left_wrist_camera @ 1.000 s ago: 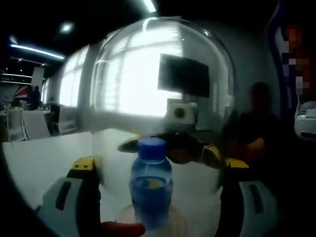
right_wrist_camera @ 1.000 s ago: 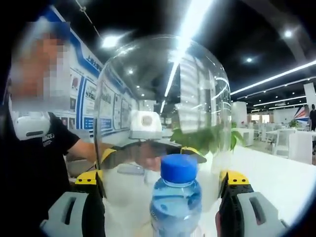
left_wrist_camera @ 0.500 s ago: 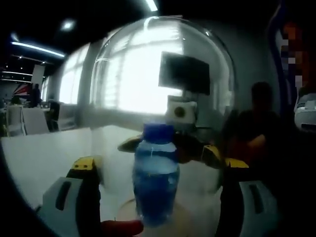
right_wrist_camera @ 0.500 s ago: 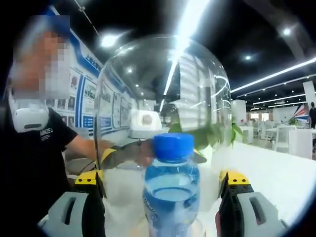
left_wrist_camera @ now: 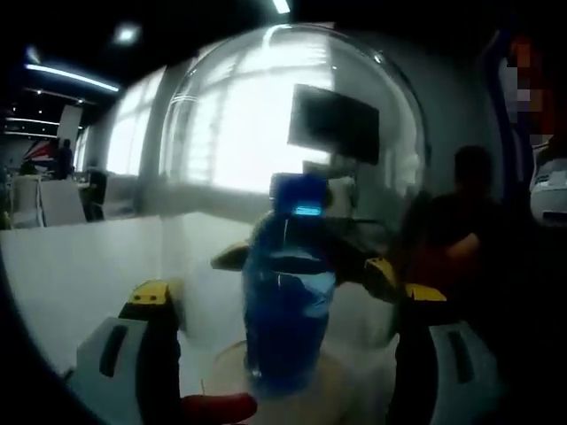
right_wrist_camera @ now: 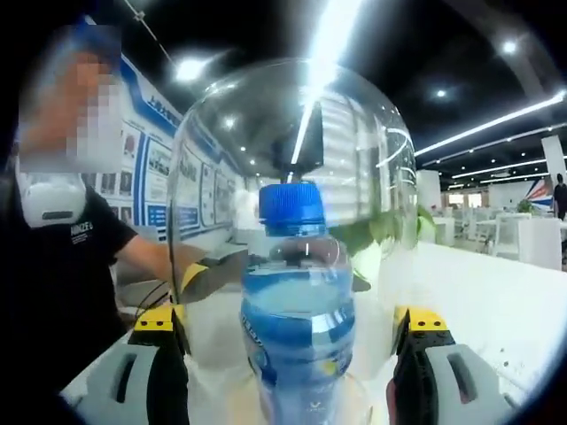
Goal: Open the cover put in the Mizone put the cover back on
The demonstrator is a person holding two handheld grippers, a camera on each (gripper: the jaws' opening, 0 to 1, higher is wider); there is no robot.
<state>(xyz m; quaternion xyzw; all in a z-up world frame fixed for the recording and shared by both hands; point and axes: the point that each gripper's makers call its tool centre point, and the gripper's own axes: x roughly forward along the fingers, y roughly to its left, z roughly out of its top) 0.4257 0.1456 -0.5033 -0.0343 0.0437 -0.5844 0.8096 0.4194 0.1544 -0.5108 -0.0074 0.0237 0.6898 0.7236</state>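
A clear glass dome cover [left_wrist_camera: 221, 133] [right_wrist_camera: 221, 133] is held from opposite sides by both grippers. My left gripper [left_wrist_camera: 288, 297] has its jaws pressed on the dome's walls, and my right gripper [right_wrist_camera: 288, 323] clasps it the same way. The blue Mizone bottle [left_wrist_camera: 288, 310] [right_wrist_camera: 297, 310] with its blue cap stands upright inside the dome, on a round tan base [left_wrist_camera: 341, 390]. The cap reaches about halfway up the dome. Through the glass, the right gripper's yellow-tipped fingers [left_wrist_camera: 379, 274] show behind the bottle in the left gripper view.
A white table [left_wrist_camera: 62, 274] [right_wrist_camera: 496, 310] stretches around the base. A person in a black shirt [right_wrist_camera: 62, 292] stands close on the left of the right gripper view. A dark monitor [left_wrist_camera: 335, 128] and a green plant [right_wrist_camera: 390, 235] lie behind the dome.
The bottle now sits higher and larger inside the dome in both views: the cover has come down around it. Both grippers keep their hold.
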